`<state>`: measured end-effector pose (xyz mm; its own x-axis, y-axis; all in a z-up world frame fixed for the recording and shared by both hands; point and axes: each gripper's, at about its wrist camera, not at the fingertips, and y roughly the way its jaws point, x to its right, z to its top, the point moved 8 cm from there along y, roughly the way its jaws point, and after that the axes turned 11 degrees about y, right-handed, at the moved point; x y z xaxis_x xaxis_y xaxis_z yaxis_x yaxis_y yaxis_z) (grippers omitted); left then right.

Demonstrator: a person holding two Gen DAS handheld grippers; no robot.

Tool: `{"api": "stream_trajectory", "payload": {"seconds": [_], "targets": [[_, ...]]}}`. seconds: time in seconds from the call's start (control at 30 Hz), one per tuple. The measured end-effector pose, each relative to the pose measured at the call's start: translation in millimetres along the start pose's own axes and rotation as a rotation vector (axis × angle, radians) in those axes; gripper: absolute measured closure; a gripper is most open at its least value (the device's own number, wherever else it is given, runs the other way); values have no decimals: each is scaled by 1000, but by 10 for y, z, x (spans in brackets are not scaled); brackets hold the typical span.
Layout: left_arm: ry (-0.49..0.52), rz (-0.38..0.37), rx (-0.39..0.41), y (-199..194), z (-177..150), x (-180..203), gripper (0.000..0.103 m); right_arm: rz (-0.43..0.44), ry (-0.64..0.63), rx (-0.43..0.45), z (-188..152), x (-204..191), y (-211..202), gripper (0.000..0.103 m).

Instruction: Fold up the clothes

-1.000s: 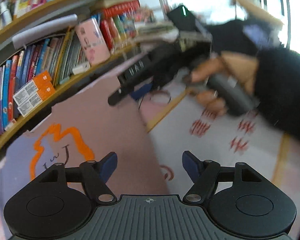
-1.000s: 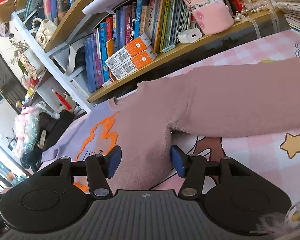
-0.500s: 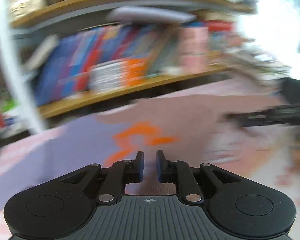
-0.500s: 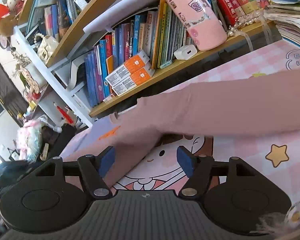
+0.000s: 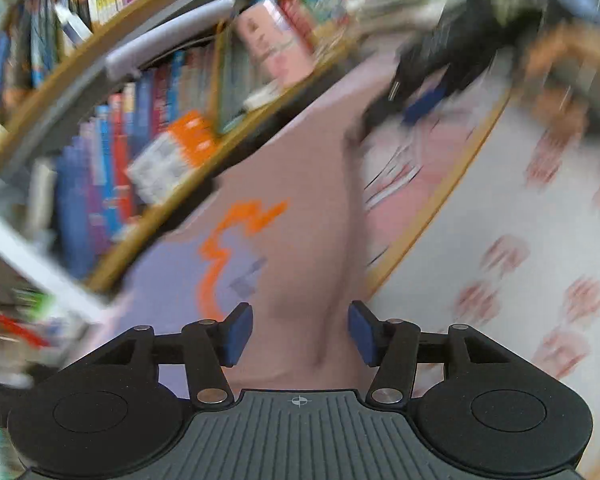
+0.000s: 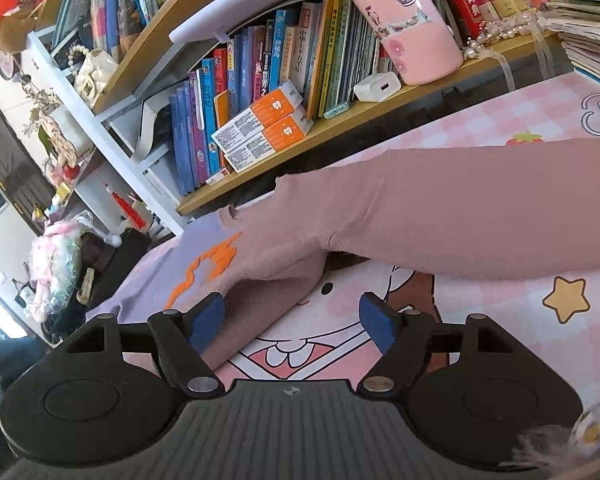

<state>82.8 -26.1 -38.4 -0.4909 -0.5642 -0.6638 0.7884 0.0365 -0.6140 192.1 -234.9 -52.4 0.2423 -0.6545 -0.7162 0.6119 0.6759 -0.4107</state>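
Note:
A dusty-pink and lilac sweater (image 6: 460, 208) with an orange outline print lies on a cartoon mat (image 6: 500, 320), one sleeve stretched to the right. A folded pink flap (image 6: 268, 296) rests by the left finger of my right gripper (image 6: 293, 322), whose jaws are opening over the mat and grip nothing. In the blurred left wrist view my left gripper (image 5: 300, 332) hovers over the pink cloth (image 5: 300, 208). Its jaws are opening and the cloth runs under the gap, but the pads do not press it. The right gripper (image 5: 420, 92) shows as a dark blur at the top right.
A wooden bookshelf (image 6: 380, 116) runs along the far side of the mat, holding books, two orange boxes (image 6: 264, 128), a white charger (image 6: 378, 86) and a pink canister (image 6: 404, 20). A white cloth with red marks (image 5: 520, 260) lies beyond a wooden edge.
The left gripper closed almost fully, then spread again while swinging and tilting. The right jaws widened, and the pink cloth once between them now lies folded by the left finger.

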Motion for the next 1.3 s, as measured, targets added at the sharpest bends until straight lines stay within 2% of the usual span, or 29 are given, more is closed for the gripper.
{"api": "stream_trajectory", "payload": {"seconds": [0.17, 0.3, 0.37, 0.43, 0.47, 0.5, 0.53, 0.6, 0.7, 0.77, 0.8, 0.87, 0.93, 1.0, 1.03, 1.1, 1.13, 1.17, 1.23, 1.3], "targets": [[56, 62, -29, 62, -67, -65, 51, -11, -6, -14, -13, 0, 21, 30], [65, 67, -48, 191, -71, -100, 85, -21, -15, -23, -27, -5, 42, 30], [50, 34, -30, 171, -44, -80, 92, -15, -12, -13, -11, -8, 19, 30], [-11, -30, 43, -44, 55, -90, 93, -9, 4, 13, 32, 15, -40, 29], [-48, -75, 87, -162, 109, -92, 93, -6, 16, 28, 62, 35, -73, 27], [-101, -153, 149, -308, 175, -86, 93, -3, 30, 45, 94, 57, -106, 26], [-153, -243, 216, -466, 248, -66, 93, -1, 45, 60, 122, 82, -141, 26], [-242, -471, 360, -809, 410, 57, 92, -5, 68, 84, 177, 130, -200, 26], [-250, -692, 428, -1018, 526, 403, 88, -23, 93, 115, 238, 203, -280, 26], [-207, -749, 413, -1018, 520, 613, 84, -23, 113, 118, 256, 241, -311, 26], [-186, -734, 400, -1001, 498, 665, 77, -27, 118, 113, 254, 252, -309, 26], [-176, -665, 373, -960, 423, 635, 73, -38, 123, 102, 243, 266, -292, 26], [-219, -589, 352, -916, 314, 467, 68, -45, 117, 91, 222, 258, -268, 27], [-285, -507, 332, -874, 183, 251, 51, -50, 105, 80, 196, 235, -242, 28], [-315, -433, 312, -842, 99, 127, 47, -50, 96, 74, 182, 212, -230, 30], [-339, -192, 242, -718, -109, -158, 46, -62, 72, 72, 158, 169, -203, 42], [-316, -49, 194, -661, -190, -272, 46, -79, 58, 71, 143, 154, -187, 54], [-290, 68, 154, -618, -261, -367, 46, -94, 48, 66, 123, 148, -169, 58], [-297, 121, 114, -527, -371, -467, 43, -118, 24, 50, 80, 133, -128, 58], [-345, 141, 75, -432, -500, -578, 34, -135, -8, 29, 33, 99, -76, 58]]}}
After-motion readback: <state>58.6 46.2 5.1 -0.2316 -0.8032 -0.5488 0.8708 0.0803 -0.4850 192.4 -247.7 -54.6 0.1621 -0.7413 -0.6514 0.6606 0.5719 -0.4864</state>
